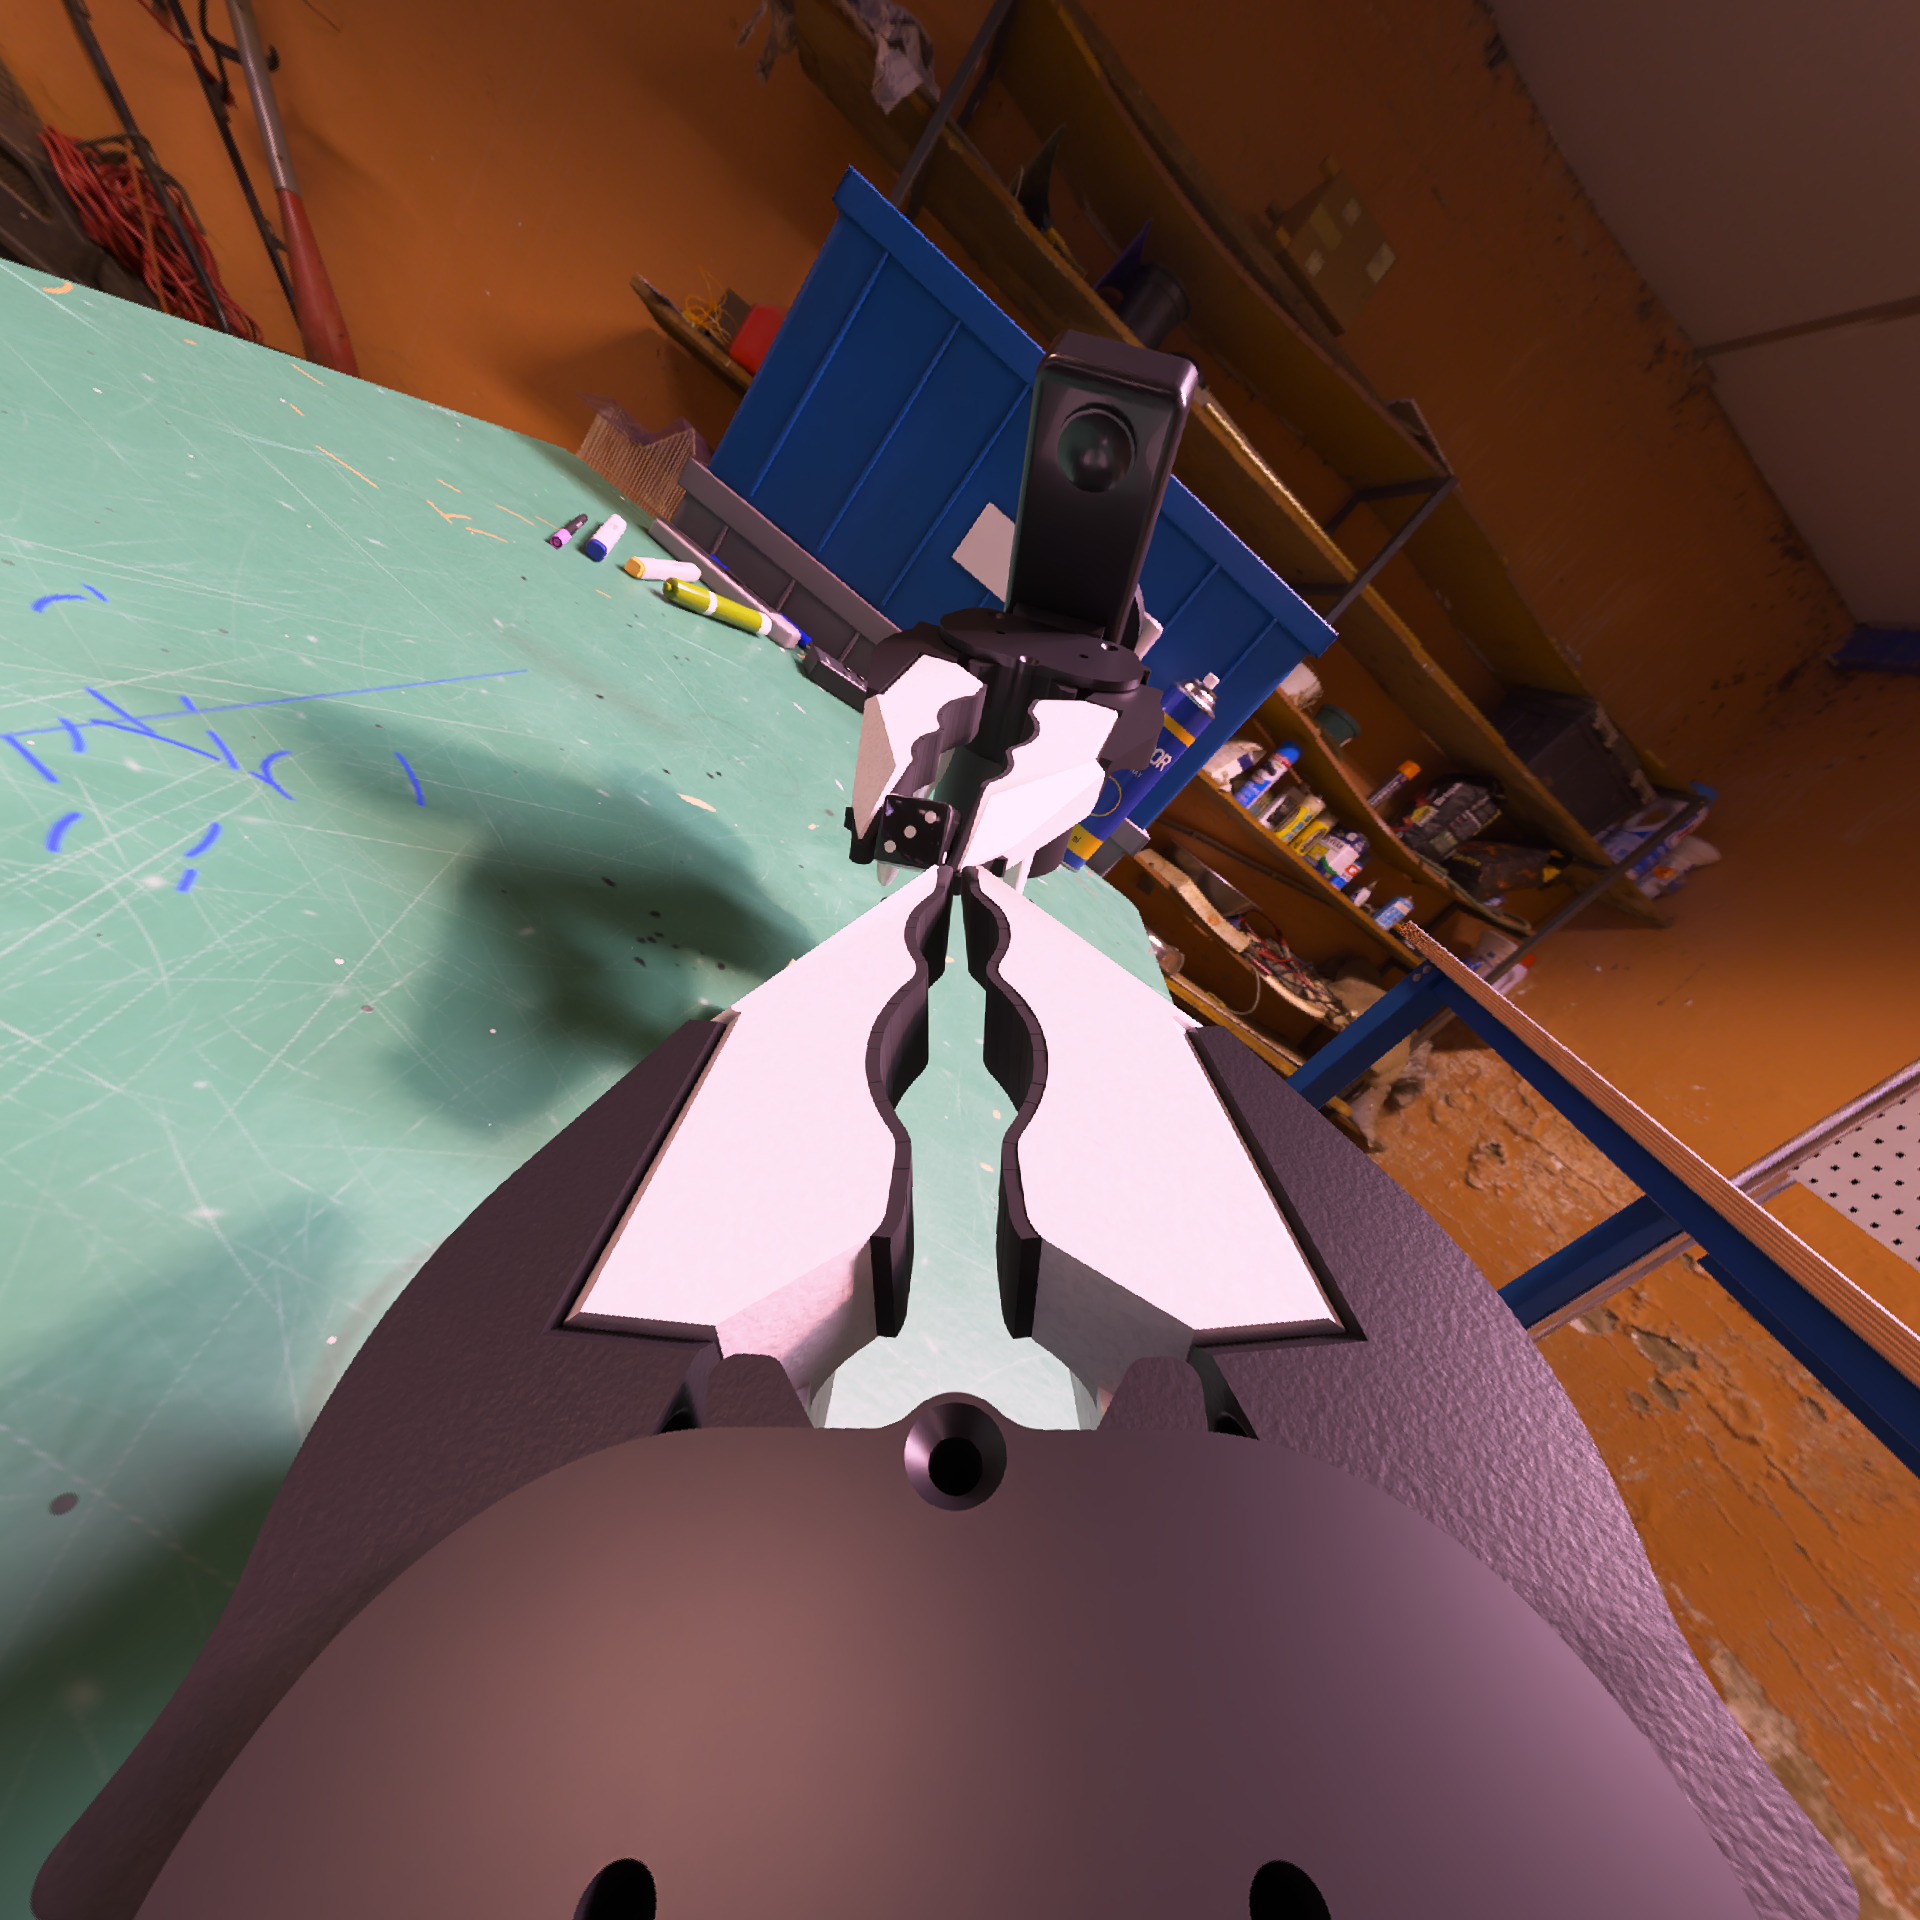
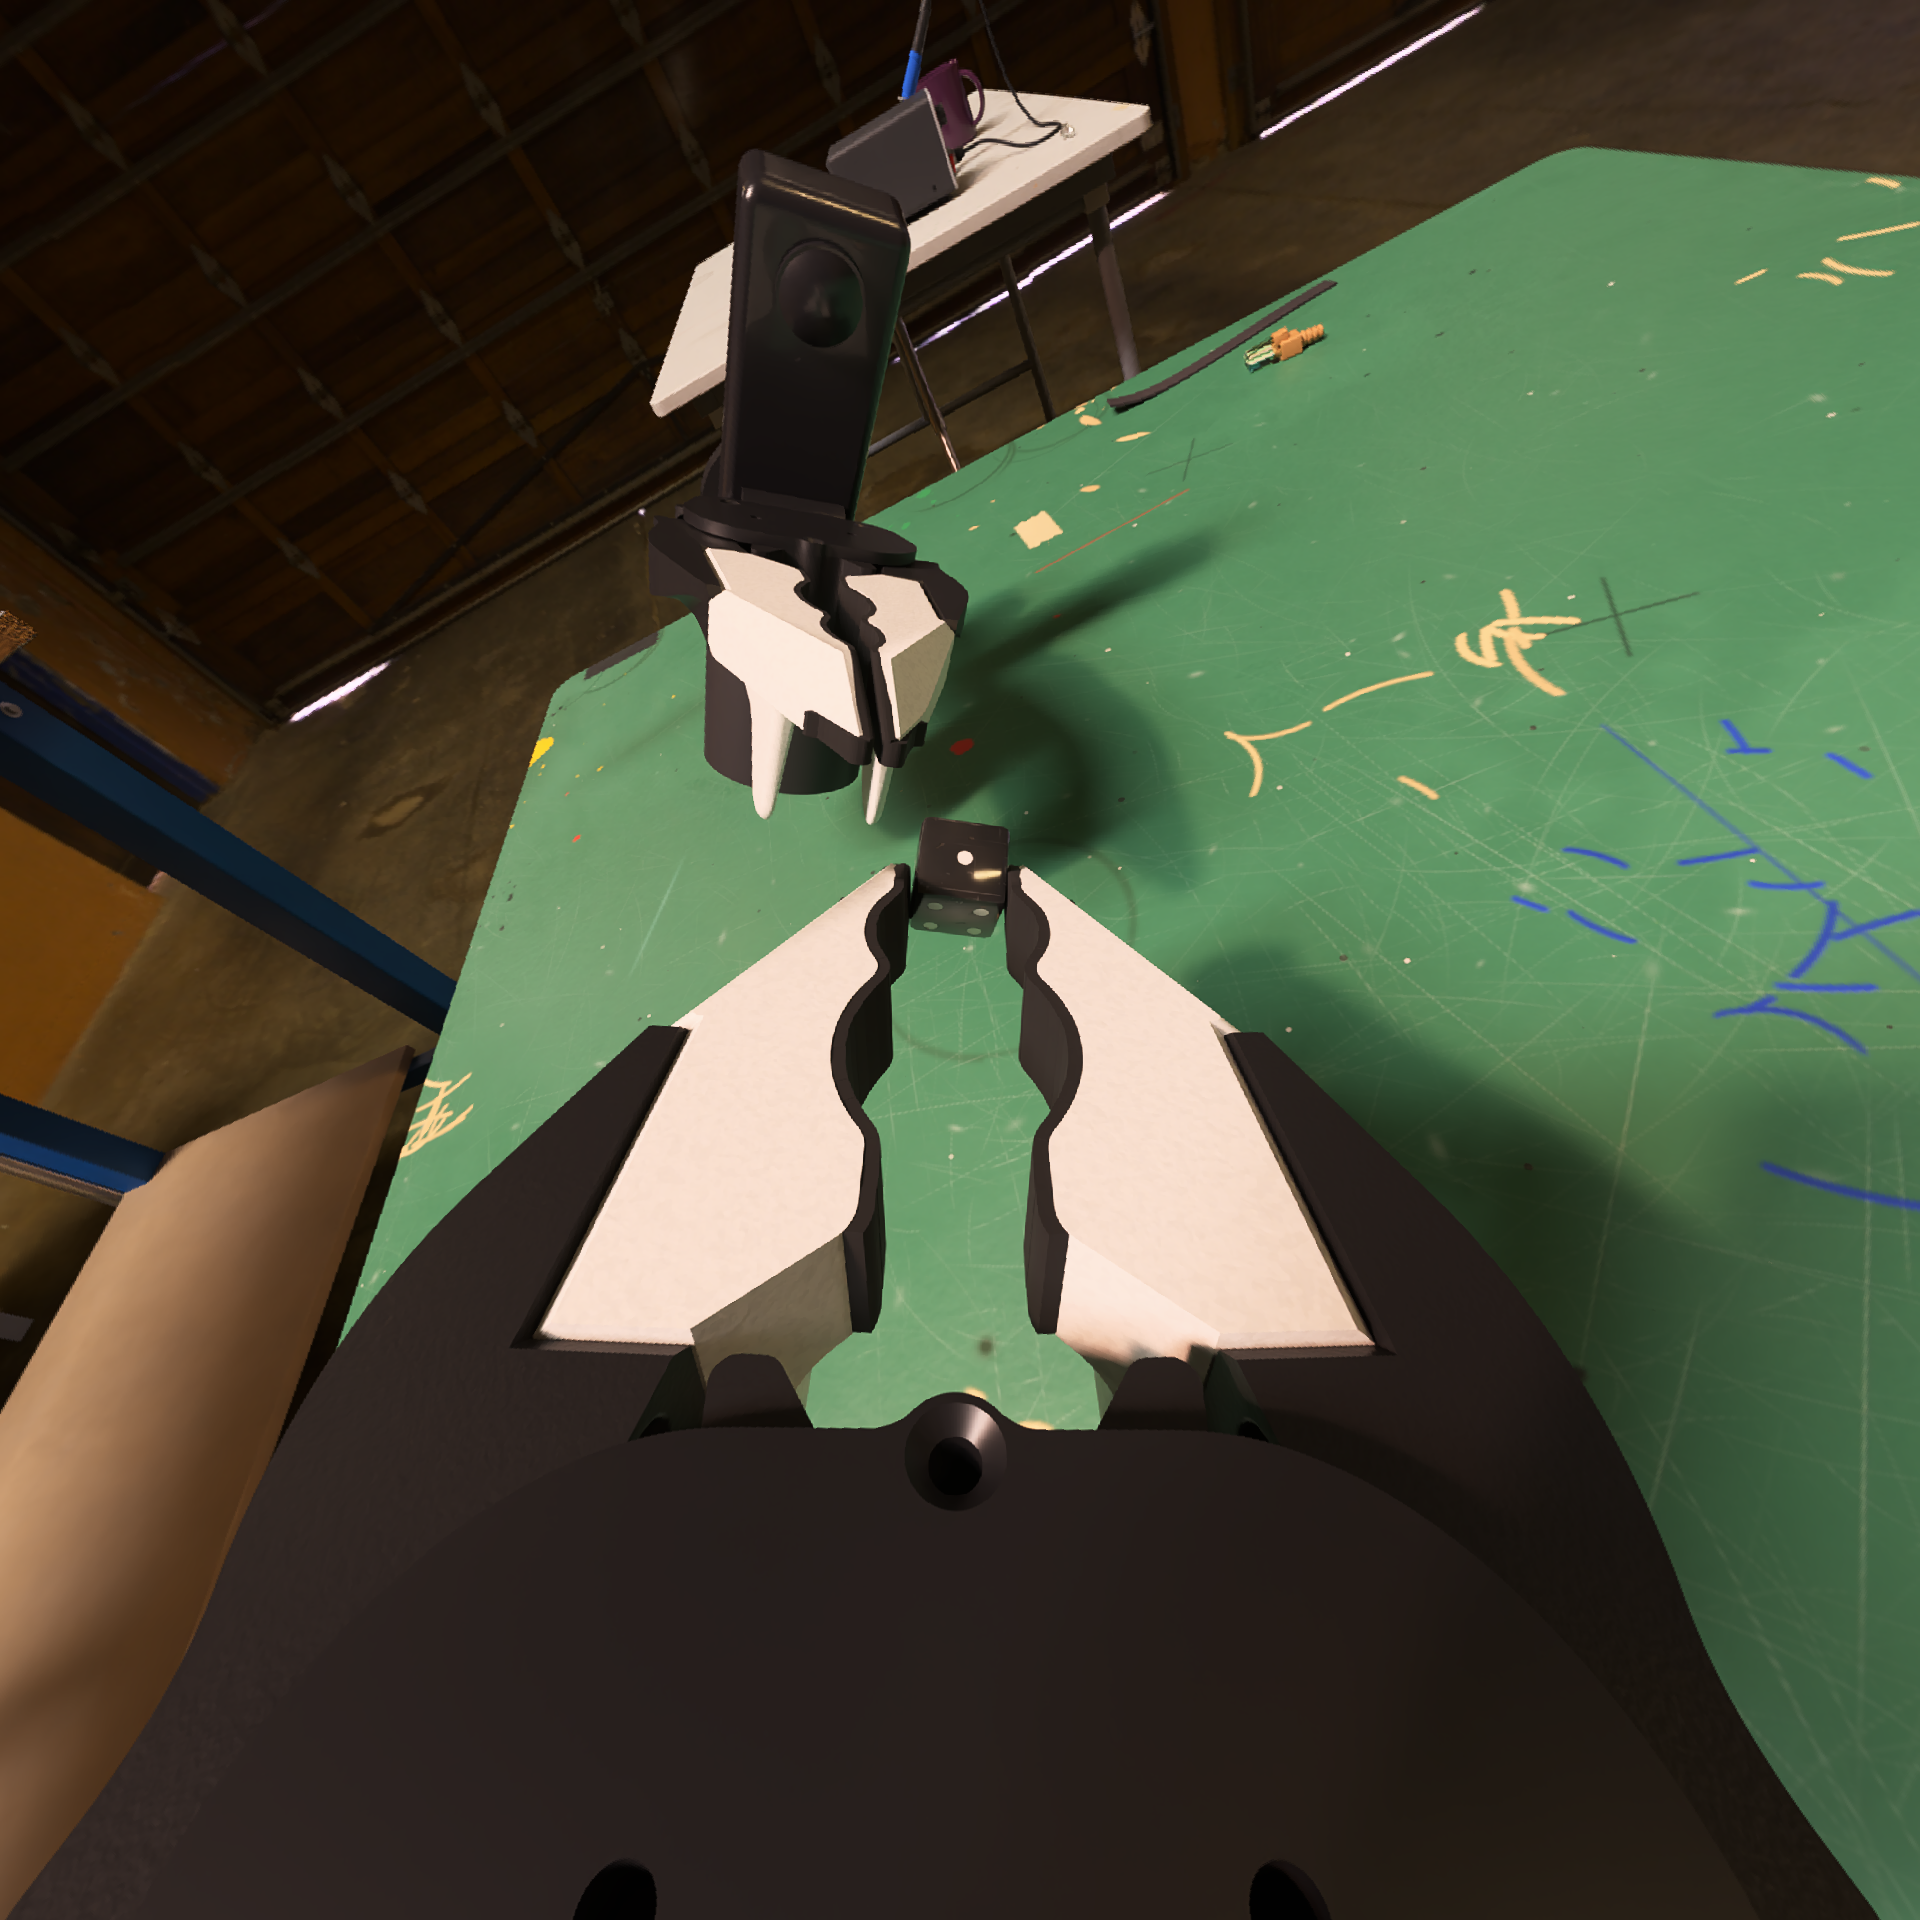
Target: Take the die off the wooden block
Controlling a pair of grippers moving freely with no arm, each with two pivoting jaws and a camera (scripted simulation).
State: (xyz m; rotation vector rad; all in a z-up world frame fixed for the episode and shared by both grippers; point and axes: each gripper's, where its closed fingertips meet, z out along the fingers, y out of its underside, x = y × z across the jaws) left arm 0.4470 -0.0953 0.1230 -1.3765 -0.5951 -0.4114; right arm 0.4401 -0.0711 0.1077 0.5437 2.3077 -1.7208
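The black die (image 2: pixel 958 883) with white pips sits pinched between the fingertips of my right gripper (image 2: pixel 958 896), above the green table (image 2: pixel 1351 1039). In the left wrist view the die (image 1: pixel 912 829) shows in the tips of the right gripper (image 1: pixel 914 847), just beyond and left of my left gripper (image 1: pixel 956 883). The left gripper is shut and empty. It also shows in the right wrist view (image 2: pixel 891 743), a short way behind the die. No wooden block shows under the die in either view.
Several markers (image 1: pixel 717 608) lie near the table's far edge, by a blue bin (image 1: pixel 935 447) and cluttered shelves (image 1: pixel 1351 810). A black strip (image 2: pixel 1216 348) and an orange plug (image 2: pixel 1288 343) lie far off. A tan plank-like shape (image 2: pixel 156 1351) stands beside the table edge.
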